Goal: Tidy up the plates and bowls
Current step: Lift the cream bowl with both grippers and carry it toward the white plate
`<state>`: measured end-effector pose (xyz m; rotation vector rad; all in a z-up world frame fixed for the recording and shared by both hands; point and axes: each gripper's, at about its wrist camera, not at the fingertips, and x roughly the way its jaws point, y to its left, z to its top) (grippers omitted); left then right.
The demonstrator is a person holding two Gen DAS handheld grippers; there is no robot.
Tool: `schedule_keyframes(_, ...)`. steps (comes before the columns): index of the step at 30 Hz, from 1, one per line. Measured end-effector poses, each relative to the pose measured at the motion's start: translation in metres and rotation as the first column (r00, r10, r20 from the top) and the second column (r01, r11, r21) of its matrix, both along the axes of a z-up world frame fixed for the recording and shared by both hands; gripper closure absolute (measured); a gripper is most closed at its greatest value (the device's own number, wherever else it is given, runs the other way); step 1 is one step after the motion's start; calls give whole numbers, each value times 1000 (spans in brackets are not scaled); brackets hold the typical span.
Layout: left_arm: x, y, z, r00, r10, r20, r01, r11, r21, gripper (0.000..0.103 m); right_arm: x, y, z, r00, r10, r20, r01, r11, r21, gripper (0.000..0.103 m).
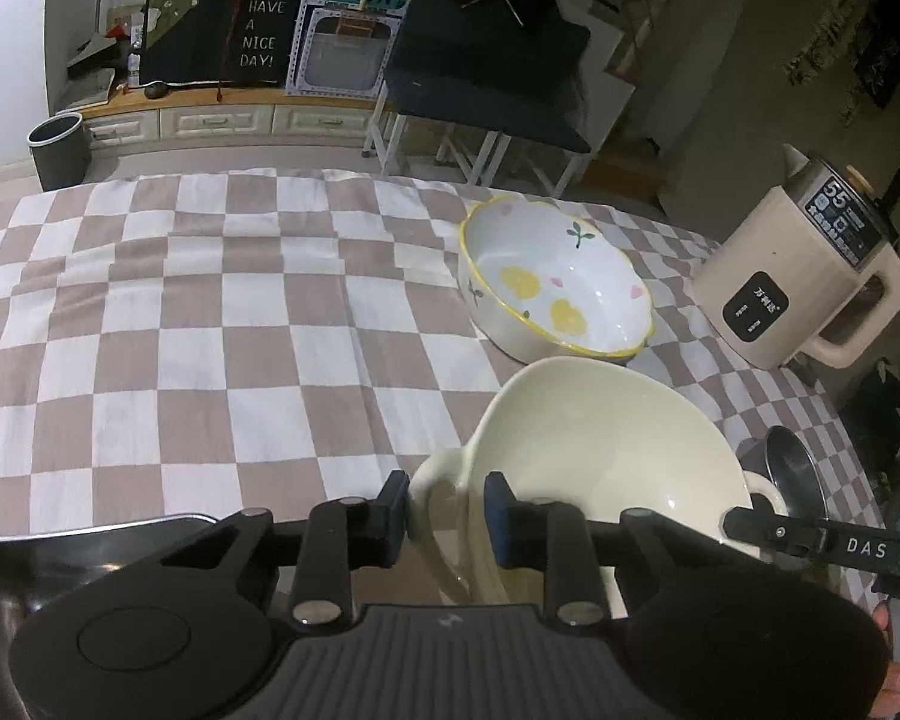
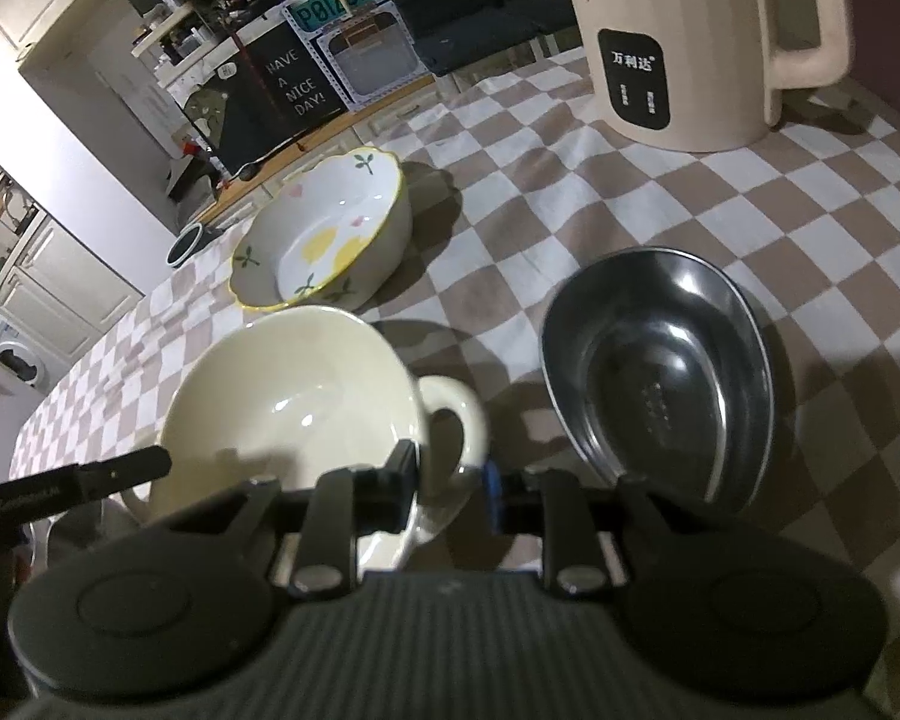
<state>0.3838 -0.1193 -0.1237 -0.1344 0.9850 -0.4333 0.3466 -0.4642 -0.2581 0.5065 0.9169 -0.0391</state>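
Observation:
A cream bowl with two loop handles (image 1: pixel 606 450) sits near the table's front; it also shows in the right wrist view (image 2: pixel 294 402). My left gripper (image 1: pixel 444 510) is closed on its left handle (image 1: pixel 435 480). My right gripper (image 2: pixel 450 492) is closed on its right handle (image 2: pixel 456 420). A white bowl with yellow lemons (image 1: pixel 552 282) stands farther back and also shows in the right wrist view (image 2: pixel 330 240). A steel bowl (image 2: pixel 660 378) lies to the right of the cream bowl; its edge shows in the left wrist view (image 1: pixel 795 474).
A beige electric kettle (image 1: pixel 810 276) stands at the back right of the checkered tablecloth (image 1: pixel 210 330); it also shows in the right wrist view (image 2: pixel 690 42). A dark shiny object (image 1: pixel 90 546) lies at the front left. A chair (image 1: pixel 486 90) stands beyond the table.

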Motion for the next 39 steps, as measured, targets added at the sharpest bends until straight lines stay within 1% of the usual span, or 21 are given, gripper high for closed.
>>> schedule_keyframes(3, 3, 0, -2, 1000, 7, -12, -7, 1000, -4, 79, 5, -4, -2, 1000, -7, -15, 8, 1000, 27, 74)
schedule_keyframes(7, 8, 0, -8, 999, 7, -34, -7, 1000, -17, 79, 12, -10, -8, 1000, -12, -21, 14, 997, 79, 74)
schedule_keyframes(9, 10, -1, -10, 999, 5, -34, -6, 1000, -22, 79, 14, -10, -10, 1000, -10, -17, 11, 996, 84, 74)
schedule_keyframes(11, 11, -2, -12, 1000, -4, -28, 3, 1000, -24, 79, 16, -9, -10, 1000, 6, -8, -6, 998, 58, 74)
schedule_keyframes(15, 9, -1, -13, 1000, -11, -19, 10, 999, -30, 80, 16, -6, -8, 1000, 21, 7, -21, 999, 35, 73)
schedule_keyframes(21, 6, 1, -13, 999, 15, -35, -17, 999, -42, 79, 11, 4, -1, 998, 49, 30, -48, 998, -48, 73)
schedule_keyframes(24, 3, 1, -14, 999, 18, -34, -19, 999, -35, 79, 6, 9, 4, 998, 56, 40, -52, 995, -85, 73)
schedule_keyframes(28, -1, 1, -11, 1000, 12, -23, -13, 999, -45, 79, 0, 8, 8, 998, 43, 47, -39, 995, -88, 73)
schedule_keyframes(31, -6, 2, -5, 1000, 22, 5, -22, 997, -67, 79, -4, 8, 14, 997, 31, 66, -25, 995, -97, 72)
schedule_keyframes(34, -12, 4, 5, 999, 31, 25, -28, 995, -93, 80, -13, 7, 23, 996, 22, 90, -13, 996, -91, 72)
schedule_keyframes(39, -28, 7, 23, 998, 32, 53, -27, 995, -101, 80, -29, 9, 39, 993, 5, 120, 6, 996, -91, 72)
